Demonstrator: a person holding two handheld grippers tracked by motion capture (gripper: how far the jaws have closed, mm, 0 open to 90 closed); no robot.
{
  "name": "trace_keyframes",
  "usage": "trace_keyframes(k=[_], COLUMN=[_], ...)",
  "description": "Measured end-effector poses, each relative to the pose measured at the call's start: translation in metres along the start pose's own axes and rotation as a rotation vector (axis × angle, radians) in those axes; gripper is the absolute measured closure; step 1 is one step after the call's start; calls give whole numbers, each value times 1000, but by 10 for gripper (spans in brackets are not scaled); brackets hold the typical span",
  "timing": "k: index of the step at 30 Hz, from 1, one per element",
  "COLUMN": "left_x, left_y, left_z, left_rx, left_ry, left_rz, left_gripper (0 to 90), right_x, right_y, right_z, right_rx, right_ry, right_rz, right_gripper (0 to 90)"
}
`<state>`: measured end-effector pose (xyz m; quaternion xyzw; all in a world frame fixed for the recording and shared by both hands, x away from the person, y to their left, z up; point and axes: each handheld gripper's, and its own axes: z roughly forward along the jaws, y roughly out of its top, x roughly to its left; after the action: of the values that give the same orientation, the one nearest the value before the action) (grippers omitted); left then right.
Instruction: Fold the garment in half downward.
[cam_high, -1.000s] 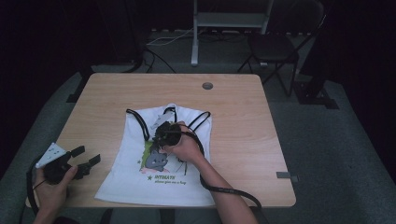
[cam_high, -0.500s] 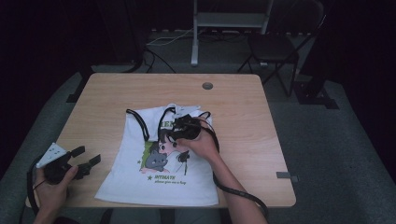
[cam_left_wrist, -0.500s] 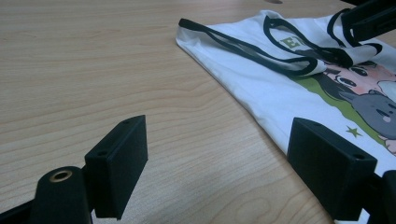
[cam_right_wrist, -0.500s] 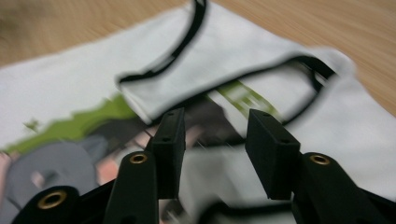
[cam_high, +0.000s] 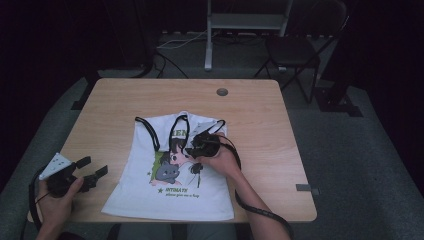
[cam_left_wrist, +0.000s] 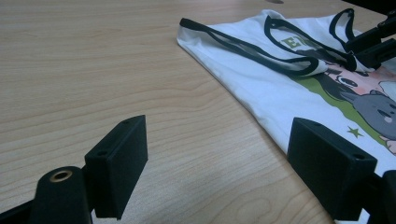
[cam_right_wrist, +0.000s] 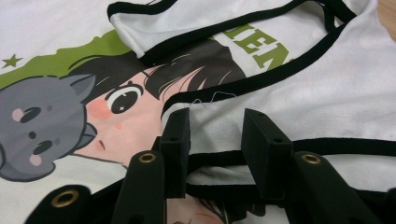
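A white sleeveless top (cam_high: 170, 195) with black trim and a cartoon girl-and-cat print lies flat on the wooden table (cam_high: 250, 105). My right gripper (cam_high: 196, 147) rests on its upper right part, near the strap. In the right gripper view, the jaws of the right gripper (cam_right_wrist: 215, 114) stand half closed astride a bunched fold of the top (cam_right_wrist: 327, 84) and its black trim, with a gap still between them. My left gripper (cam_high: 92, 167) is held at the table's front left, open and empty. Beyond the left gripper (cam_left_wrist: 219, 126), the top (cam_left_wrist: 261, 88) lies to the right on bare wood (cam_left_wrist: 93, 70).
A round cable hole (cam_high: 222, 92) sits near the table's far edge. The right gripper's cable (cam_high: 250, 207) trails along the forearm. A small grey tab (cam_high: 304, 188) lies at the right front edge. A chair (cam_high: 300, 50) and a metal stand (cam_high: 247, 22) are behind the table.
My right hand has carried its gripper rightward over the print, towards the top's right strap. The left gripper has stayed put and open.
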<state>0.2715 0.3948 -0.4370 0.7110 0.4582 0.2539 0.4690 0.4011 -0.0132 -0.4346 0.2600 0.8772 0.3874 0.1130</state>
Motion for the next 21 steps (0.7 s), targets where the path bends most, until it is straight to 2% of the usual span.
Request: trace_keyframes(k=[3, 6, 9, 12, 14, 18, 21], left_x=[0, 0, 1, 3, 5, 9, 13], left_y=[0, 0, 0, 2, 4, 13, 21], left_z=[0, 0, 1, 2, 5, 11, 21], left_rx=[0, 1, 8, -4, -8, -36, -53], left_ry=[-1, -4, -15, -24, -44, -58, -77], left_rz=[0, -1, -4, -16, -32, -33, -49], left_gripper=[201, 201, 201, 201, 201, 200, 200], right_x=[-2, -9, -19, -28, -34, -46, -54], right_y=[0, 1, -5, -13, -19, -30, -38], right_z=[-6, -14, -24, -32, -38, -51, -62], right_rx=[-47, -80, -99, -97, -97, -94, -102], right_ry=[-6, -40, -66, -83, -97, -108, -115], right_rz=[15, 68, 130, 176, 199, 249, 283], right_gripper=[510, 348, 278, 226, 207, 137, 135])
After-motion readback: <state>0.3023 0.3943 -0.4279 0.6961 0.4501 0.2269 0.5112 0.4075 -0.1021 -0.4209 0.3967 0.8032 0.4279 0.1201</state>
